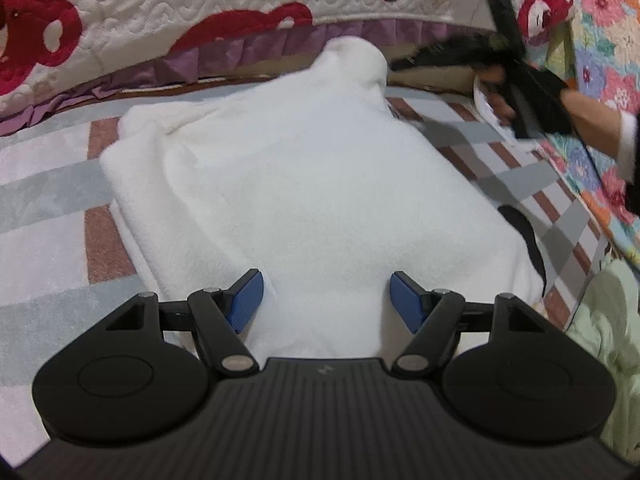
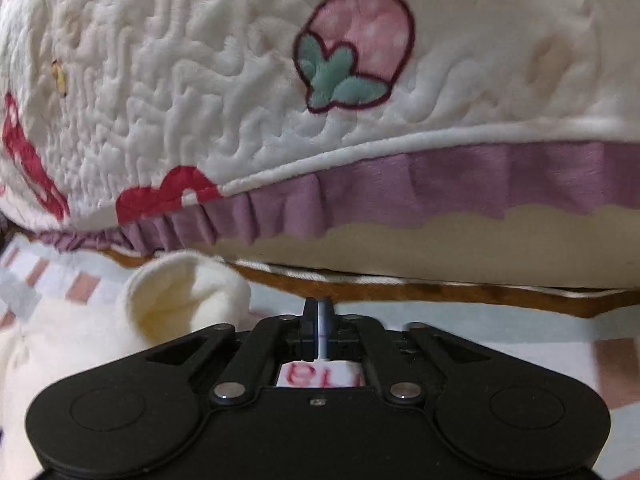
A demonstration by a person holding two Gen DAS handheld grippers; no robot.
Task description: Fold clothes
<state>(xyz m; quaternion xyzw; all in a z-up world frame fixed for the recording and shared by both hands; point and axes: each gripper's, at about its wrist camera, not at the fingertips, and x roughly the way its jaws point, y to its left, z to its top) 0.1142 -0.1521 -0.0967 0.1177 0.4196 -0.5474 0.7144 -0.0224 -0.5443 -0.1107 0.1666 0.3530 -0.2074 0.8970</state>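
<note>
Mid-fold: my left gripper (image 1: 327,300) hangs released over the white garment (image 1: 312,184), lower centre. Right gripper (image 2: 319,330) is clenched on a label (image 2: 322,330). Next, pinch a hem.

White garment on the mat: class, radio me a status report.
Left gripper open, over the white garment. Right gripper shut on a thin white tag with red print. Garment folded on checked mat. Nothing obstructing.

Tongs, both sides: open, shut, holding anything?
Left tongs: open, empty, over the white garment.
Right tongs: shut on a thin white tag with red print.
</note>
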